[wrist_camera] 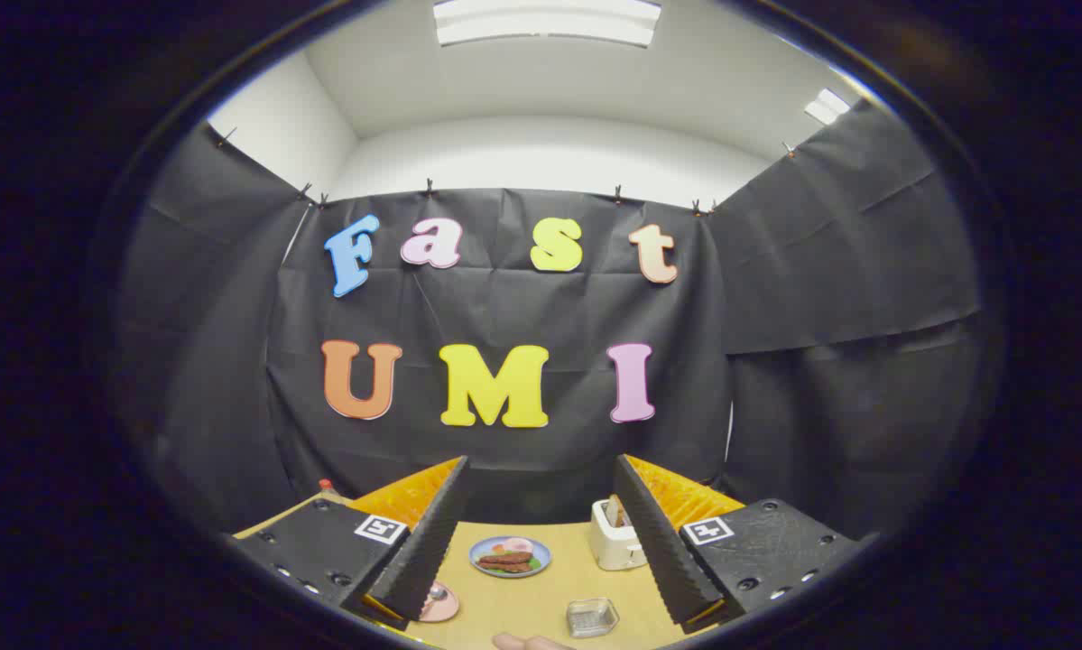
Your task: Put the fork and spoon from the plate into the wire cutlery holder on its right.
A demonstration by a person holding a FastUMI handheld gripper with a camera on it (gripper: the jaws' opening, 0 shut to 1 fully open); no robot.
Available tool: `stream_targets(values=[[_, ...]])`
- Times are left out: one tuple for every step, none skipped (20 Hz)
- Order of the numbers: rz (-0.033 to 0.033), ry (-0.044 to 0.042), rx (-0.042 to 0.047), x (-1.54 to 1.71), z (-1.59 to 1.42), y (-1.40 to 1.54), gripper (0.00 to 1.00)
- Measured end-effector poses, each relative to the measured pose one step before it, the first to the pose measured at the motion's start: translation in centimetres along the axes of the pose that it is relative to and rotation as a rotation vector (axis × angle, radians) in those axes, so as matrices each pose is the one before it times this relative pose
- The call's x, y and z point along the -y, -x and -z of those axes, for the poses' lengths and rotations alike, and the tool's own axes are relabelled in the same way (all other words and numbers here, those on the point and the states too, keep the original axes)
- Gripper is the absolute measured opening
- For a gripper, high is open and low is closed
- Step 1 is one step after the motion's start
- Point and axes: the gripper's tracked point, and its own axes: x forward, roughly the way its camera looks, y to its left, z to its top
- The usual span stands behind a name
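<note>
My gripper (pixel 541 462) is open and held high above the wooden table (pixel 550 587), its two ridged black fingers (pixel 428 542) spread wide with nothing between them. Far below, a small pink plate (pixel 443 603) peeks out from behind the left finger, with a shiny spoon bowl (pixel 436 593) resting on it. The rest of the plate is hidden, and I cannot make out a fork. To the plate's right, nearer the right finger, stands the small square wire cutlery holder (pixel 592 617).
A blue plate with food (pixel 510 556) lies farther back at mid-table. A white toaster (pixel 614 536) stands beside the right finger. A red cap (pixel 326 486) shows behind the left finger. Part of a hand (pixel 527 643) is at the table's near edge.
</note>
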Motion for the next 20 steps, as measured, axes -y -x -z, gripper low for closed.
stream_targets(values=[[-0.00403,-0.00132,-0.00878,-0.345,0.315,-0.29,0.95],[-0.00683,-0.00094,-0.00996,-0.599,0.357,-0.119,0.95],[-0.00991,-0.00251,-0.01098,-0.777,0.411,-0.118,0.95],[-0.00457,-0.00246,-0.01328,-0.585,0.372,-0.222,0.95],[-0.00735,-0.00207,-0.01172,-0.602,0.436,-0.414,0.95],[-0.00474,-0.00318,-0.00493,-0.565,0.285,-0.225,0.95],[-0.00218,-0.00096,-0.00842,-0.54,0.477,-0.4,0.95],[-0.00092,-0.00197,-0.01163,-0.486,0.522,-0.376,0.95],[-0.00497,-0.00072,-0.01093,-0.624,0.674,-0.161,0.95],[-0.00264,-0.00055,-0.00929,-0.526,0.627,-0.251,0.95],[-0.00637,-0.0019,-0.00452,-0.512,0.602,-0.144,0.95],[-0.00672,-0.00758,-0.00551,-0.626,0.693,-0.145,0.95],[-0.00402,-0.00148,-0.00444,-0.61,0.961,-0.374,0.95],[0.00484,0.00473,-0.00293,-0.46,0.902,-0.367,0.95],[0.01732,0.01725,-0.01159,-0.196,1.353,-0.508,0.95],[0.01214,0.00905,-0.01844,-0.431,1.415,-0.645,0.95],[0.00778,0.00461,-0.0173,-0.827,1.498,-0.473,0.95],[0.00598,0.00549,-0.02096,-0.675,1.601,-0.768,0.95],[0.00022,0.01081,-0.02272,-0.865,1.733,-0.84,0.95],[-0.00443,0.00693,-0.03155,-0.906,1.901,-0.84,0.95]])
